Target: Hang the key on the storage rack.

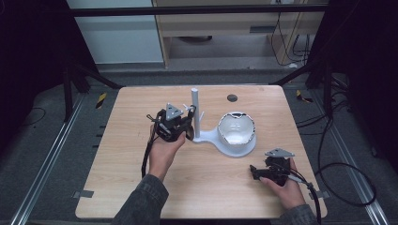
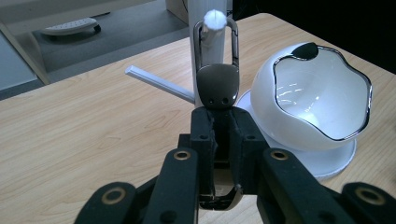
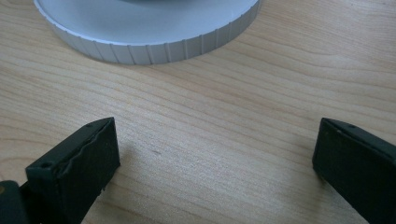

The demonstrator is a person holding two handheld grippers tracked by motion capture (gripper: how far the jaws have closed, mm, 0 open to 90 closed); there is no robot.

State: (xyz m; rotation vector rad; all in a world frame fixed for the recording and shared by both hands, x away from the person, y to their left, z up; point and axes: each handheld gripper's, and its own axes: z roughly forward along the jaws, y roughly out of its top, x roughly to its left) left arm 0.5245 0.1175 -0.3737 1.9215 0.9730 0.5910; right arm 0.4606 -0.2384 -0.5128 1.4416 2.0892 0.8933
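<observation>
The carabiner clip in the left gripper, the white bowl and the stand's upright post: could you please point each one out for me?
carabiner clip (image 2: 217, 84), left gripper view, on its dark flat body.
white bowl (image 2: 299, 119), left gripper view, on its outer wall.
upright post (image 1: 195, 110), high view, on its mid shaft.

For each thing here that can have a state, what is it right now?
Left gripper: shut on the carabiner.
Carabiner: held upright, its loop around a peg tip on the stand.
Right gripper: open, holding nothing, low over the table.
Stand: upright.
Bowl: tilted on its base, nothing inside.
</observation>
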